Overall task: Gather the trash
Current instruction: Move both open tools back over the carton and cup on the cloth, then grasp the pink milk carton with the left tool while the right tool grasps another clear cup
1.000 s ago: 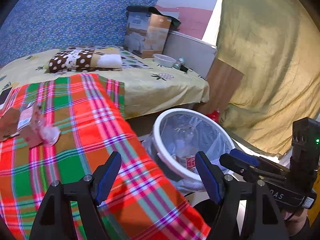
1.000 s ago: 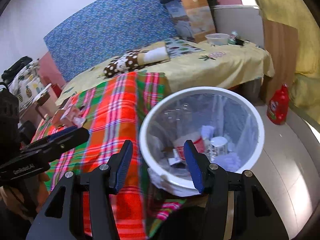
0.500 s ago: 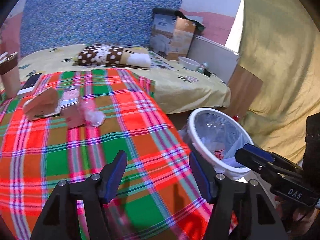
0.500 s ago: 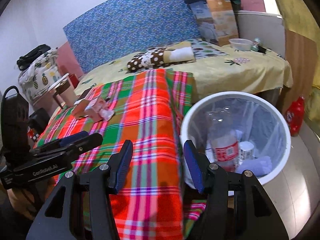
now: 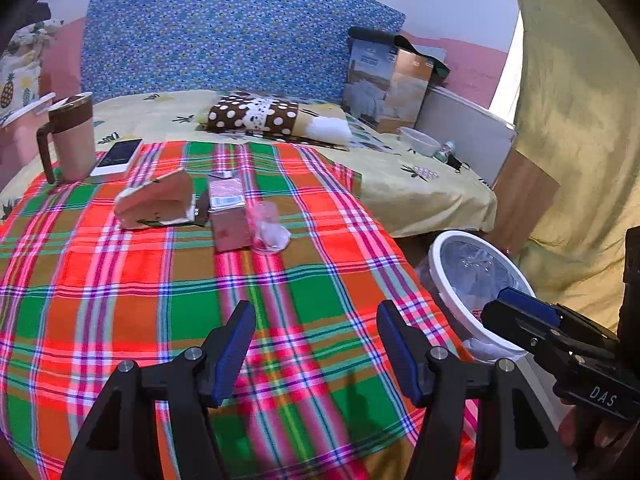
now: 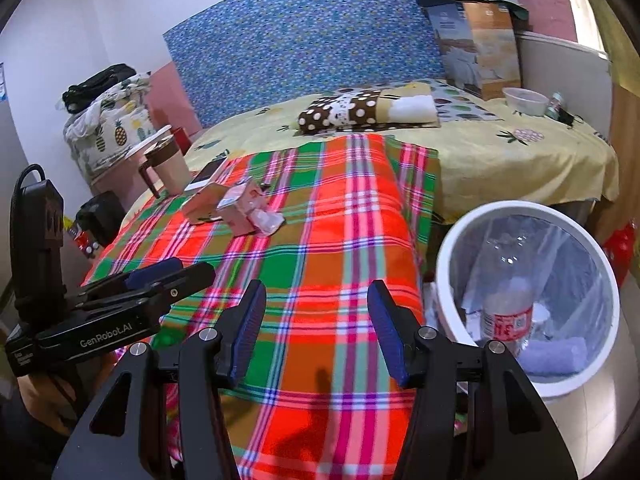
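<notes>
On the plaid cloth (image 5: 168, 296) lie a torn brown carton (image 5: 156, 200), a pink drink carton (image 5: 228, 216) and a crumpled clear wrapper (image 5: 270, 232); the cluster also shows in the right wrist view (image 6: 240, 208). A white bin (image 6: 528, 292) with a clear liner stands right of the table, holding a plastic bottle (image 6: 506, 316) and other trash. My left gripper (image 5: 316, 344) is open and empty above the cloth's near part. My right gripper (image 6: 316, 328) is open and empty, above the cloth beside the bin.
A brown mug (image 5: 72, 140) and a phone (image 5: 118, 156) sit at the cloth's far left. Behind is a bed with a yellow sheet (image 5: 420, 184), a dotted pillow (image 5: 256, 116), a box (image 5: 384, 88) and a white bowl (image 5: 418, 140). A red bottle (image 6: 618, 244) stands on the floor.
Both grippers have swung left, away from the bin toward the table. The trash cluster now sits nearer the middle of both views. Both stay open and empty.
</notes>
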`<move>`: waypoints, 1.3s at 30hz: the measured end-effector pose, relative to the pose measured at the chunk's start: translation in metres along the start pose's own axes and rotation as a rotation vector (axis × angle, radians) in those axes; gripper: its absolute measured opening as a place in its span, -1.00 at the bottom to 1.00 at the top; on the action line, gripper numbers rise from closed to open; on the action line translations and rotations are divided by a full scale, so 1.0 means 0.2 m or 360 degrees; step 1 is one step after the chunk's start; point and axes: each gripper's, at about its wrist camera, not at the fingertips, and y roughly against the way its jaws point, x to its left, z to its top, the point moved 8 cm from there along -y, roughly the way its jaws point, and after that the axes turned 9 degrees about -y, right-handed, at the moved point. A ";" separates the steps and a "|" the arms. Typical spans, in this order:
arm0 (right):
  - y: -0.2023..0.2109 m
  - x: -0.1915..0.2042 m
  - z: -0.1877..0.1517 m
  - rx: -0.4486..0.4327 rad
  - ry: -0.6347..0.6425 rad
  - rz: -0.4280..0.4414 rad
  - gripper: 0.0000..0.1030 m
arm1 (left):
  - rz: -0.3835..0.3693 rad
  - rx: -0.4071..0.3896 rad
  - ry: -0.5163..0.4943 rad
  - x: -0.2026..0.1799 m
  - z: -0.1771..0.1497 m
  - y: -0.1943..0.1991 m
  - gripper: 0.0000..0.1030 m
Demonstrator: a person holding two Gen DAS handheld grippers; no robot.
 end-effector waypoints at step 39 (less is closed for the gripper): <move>-0.50 0.35 0.16 0.0185 0.0225 0.0077 -0.06 | 0.0141 -0.0019 0.0212 0.62 0.11 -0.05 0.18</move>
